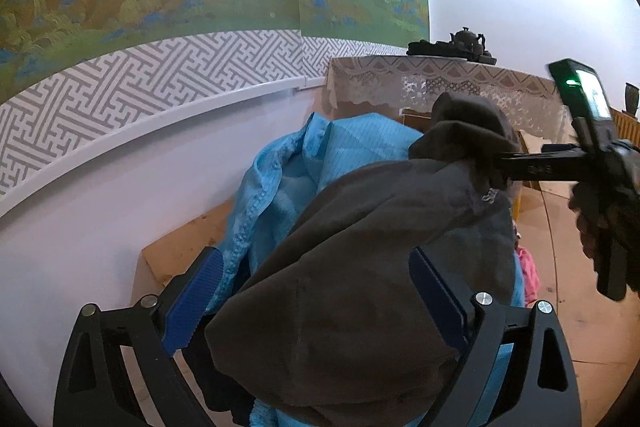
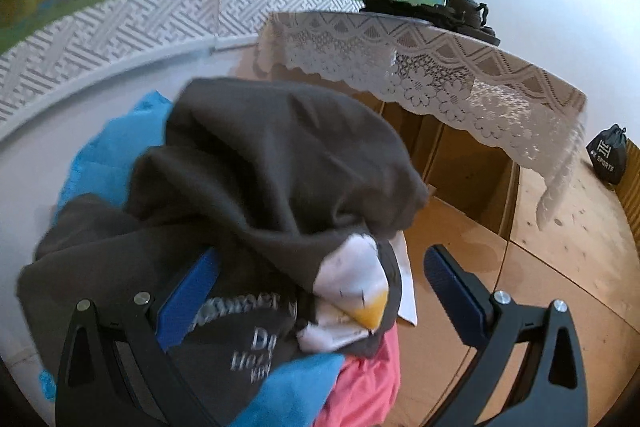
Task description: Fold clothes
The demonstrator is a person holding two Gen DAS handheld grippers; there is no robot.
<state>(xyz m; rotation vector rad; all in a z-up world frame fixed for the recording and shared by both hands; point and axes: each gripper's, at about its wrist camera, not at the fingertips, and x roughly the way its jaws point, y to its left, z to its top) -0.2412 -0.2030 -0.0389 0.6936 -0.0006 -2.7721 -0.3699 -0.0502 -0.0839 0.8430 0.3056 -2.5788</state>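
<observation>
Legibly, "HX SPORTS" on black pouch (image 2: pixel 607 154); dark sweatshirt (image 2: pixel 260 163) lettering blurred; both grippers' jaws apart.

A: Garments in the pile?
B: Three: one grey (image 2: pixel 256 163), one blue (image 1: pixel 288 163), one pink (image 2: pixel 368 379).
A: Other items?
B: One teapot (image 1: pixel 466 39), one black bag (image 2: pixel 608 155).

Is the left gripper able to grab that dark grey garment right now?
Probably yes. The left gripper stands open with the dark grey garment bulging between its blue pads, and nothing lies in between.
</observation>
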